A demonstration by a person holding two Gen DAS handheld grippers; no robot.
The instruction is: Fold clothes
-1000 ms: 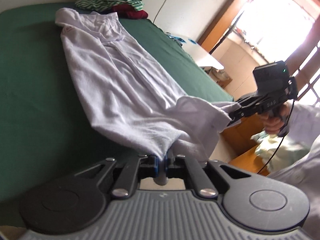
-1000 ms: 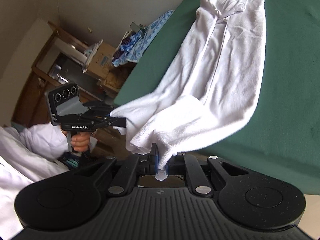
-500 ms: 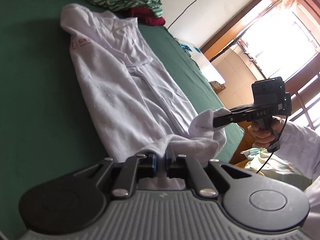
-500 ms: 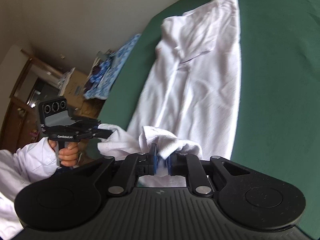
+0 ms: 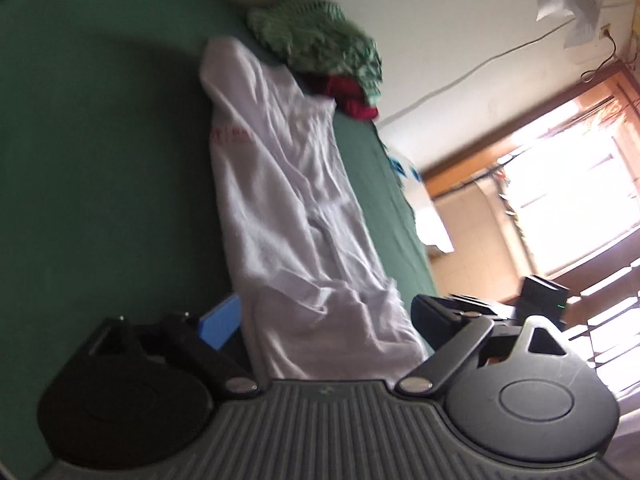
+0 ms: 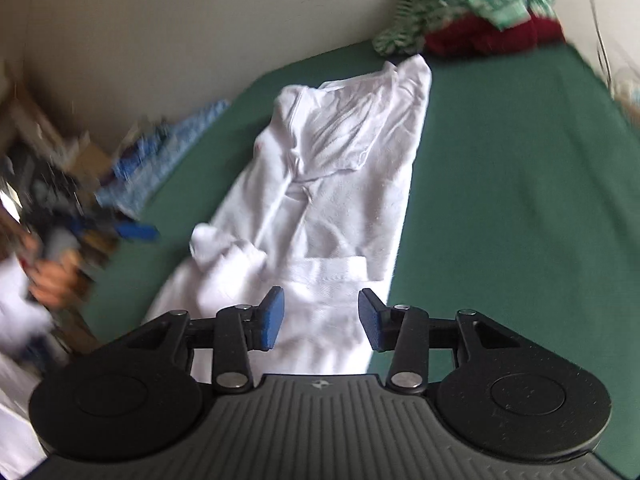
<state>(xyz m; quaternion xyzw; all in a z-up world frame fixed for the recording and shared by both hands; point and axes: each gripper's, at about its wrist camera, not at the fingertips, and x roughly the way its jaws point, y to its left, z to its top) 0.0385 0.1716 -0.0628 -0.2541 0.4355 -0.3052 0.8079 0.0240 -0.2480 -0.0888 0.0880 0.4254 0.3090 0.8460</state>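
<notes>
A white shirt (image 5: 288,216) lies lengthwise on the green bed cover (image 5: 100,184), collar end far, its hem end folded back over the body near me. It also shows in the right wrist view (image 6: 340,184), where the folded hem band (image 6: 332,270) lies across it. My left gripper (image 5: 324,320) is open, its jaws wide on either side of the shirt's near end, holding nothing. My right gripper (image 6: 322,318) is open just above the near end, empty. The left gripper shows blurred at the left of the right wrist view (image 6: 132,232).
A pile of green striped and red clothes (image 5: 332,56) sits at the far end of the bed by the wall, also in the right wrist view (image 6: 472,8). A bright window (image 5: 568,192) and wooden furniture are to the right. Blue patterned items (image 6: 160,160) lie off the bed's left edge.
Both grippers were shut on the shirt's hem corners and carried them forward over the shirt. Now both have opened, and the hem lies folded back on the body.
</notes>
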